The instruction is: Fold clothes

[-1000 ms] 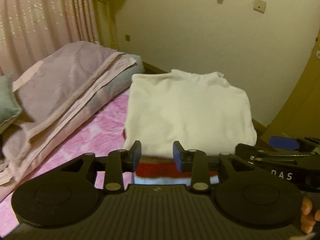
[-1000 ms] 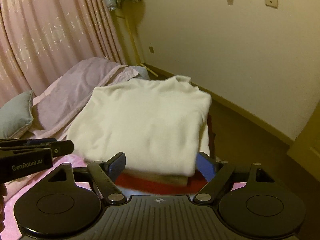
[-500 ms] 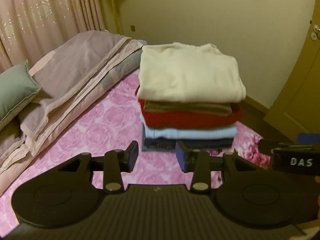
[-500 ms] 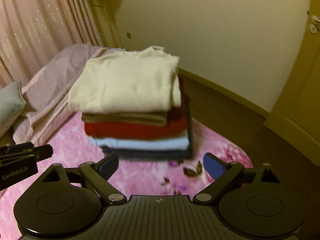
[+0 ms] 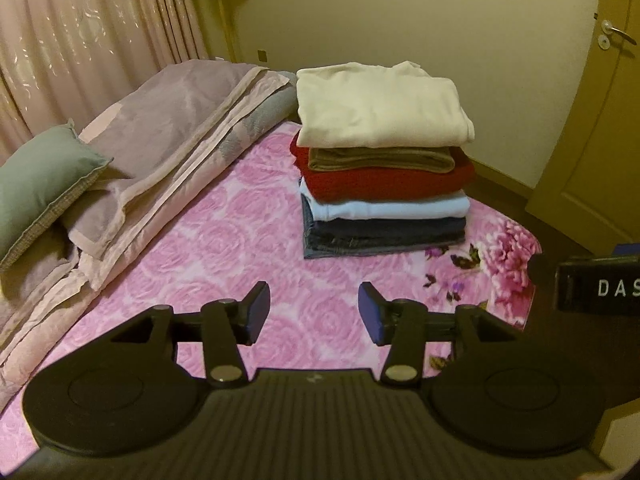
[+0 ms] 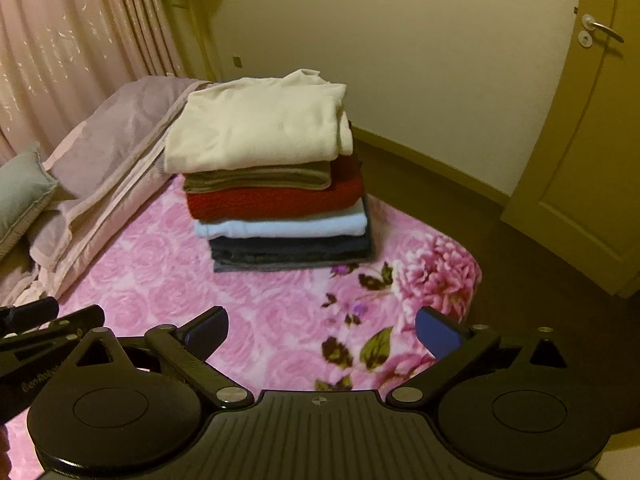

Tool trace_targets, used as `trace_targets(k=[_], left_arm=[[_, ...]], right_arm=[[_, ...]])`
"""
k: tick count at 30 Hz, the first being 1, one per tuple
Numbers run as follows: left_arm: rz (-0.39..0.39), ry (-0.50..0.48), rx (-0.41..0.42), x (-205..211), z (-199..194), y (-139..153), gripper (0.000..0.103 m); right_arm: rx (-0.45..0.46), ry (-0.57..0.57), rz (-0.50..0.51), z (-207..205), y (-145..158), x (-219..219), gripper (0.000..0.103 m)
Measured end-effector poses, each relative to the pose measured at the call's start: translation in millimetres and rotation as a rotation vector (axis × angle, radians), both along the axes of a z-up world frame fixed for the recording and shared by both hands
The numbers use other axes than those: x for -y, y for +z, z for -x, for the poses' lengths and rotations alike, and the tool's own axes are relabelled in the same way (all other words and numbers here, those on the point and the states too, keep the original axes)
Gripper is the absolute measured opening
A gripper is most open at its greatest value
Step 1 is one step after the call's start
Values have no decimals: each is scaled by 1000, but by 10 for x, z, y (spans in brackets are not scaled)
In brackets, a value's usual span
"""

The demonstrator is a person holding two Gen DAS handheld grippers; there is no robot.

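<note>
A stack of folded clothes [image 5: 384, 184] stands on the pink rose-patterned bedspread [image 5: 224, 264], with a cream sweater [image 5: 380, 108] on top, then brown, red, light blue and dark denim layers. The same stack [image 6: 276, 200] shows in the right wrist view, cream sweater [image 6: 256, 124] uppermost. My left gripper [image 5: 314, 312] hangs over the bedspread well short of the stack; its jaws are opening and hold nothing. My right gripper [image 6: 322, 330] stands wide open and empty, also short of the stack. Each gripper shows at the edge of the other's view.
A folded mauve quilt [image 5: 172, 120] and a grey-green pillow [image 5: 36, 176] lie left of the stack. Pink curtains [image 5: 80, 40] hang behind them. The bed's corner [image 6: 452, 272] drops to dark floor, with a door [image 6: 592, 140] at the right.
Both grippers have pulled back from the stack, which now looks smaller and shows all its layers. The right jaws have spread wide; the left jaws have widened too.
</note>
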State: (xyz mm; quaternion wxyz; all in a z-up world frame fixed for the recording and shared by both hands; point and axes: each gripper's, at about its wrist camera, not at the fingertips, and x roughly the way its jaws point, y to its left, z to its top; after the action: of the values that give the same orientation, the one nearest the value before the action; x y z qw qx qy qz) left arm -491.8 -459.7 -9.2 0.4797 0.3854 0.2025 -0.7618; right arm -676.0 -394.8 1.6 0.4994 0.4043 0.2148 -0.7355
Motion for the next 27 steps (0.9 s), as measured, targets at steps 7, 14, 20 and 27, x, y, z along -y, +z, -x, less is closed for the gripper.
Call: trace_targets(k=[7, 14, 20, 27], left_arm=[[12, 4, -18, -136, -203, 65, 45], [15, -20, -39, -236, -238, 105, 45], [13, -65, -61, -314, -174, 92, 45], [-6, -70, -87, -349, -70, 66, 45]], right_arm=[[-7, -6, 10, -205, 42, -158, 102], [-2, -27, 20, -279, 65, -323, 102], [-2, -63, 25, -278, 75, -495, 102], [-7, -88, 25, -218, 89, -642, 102]])
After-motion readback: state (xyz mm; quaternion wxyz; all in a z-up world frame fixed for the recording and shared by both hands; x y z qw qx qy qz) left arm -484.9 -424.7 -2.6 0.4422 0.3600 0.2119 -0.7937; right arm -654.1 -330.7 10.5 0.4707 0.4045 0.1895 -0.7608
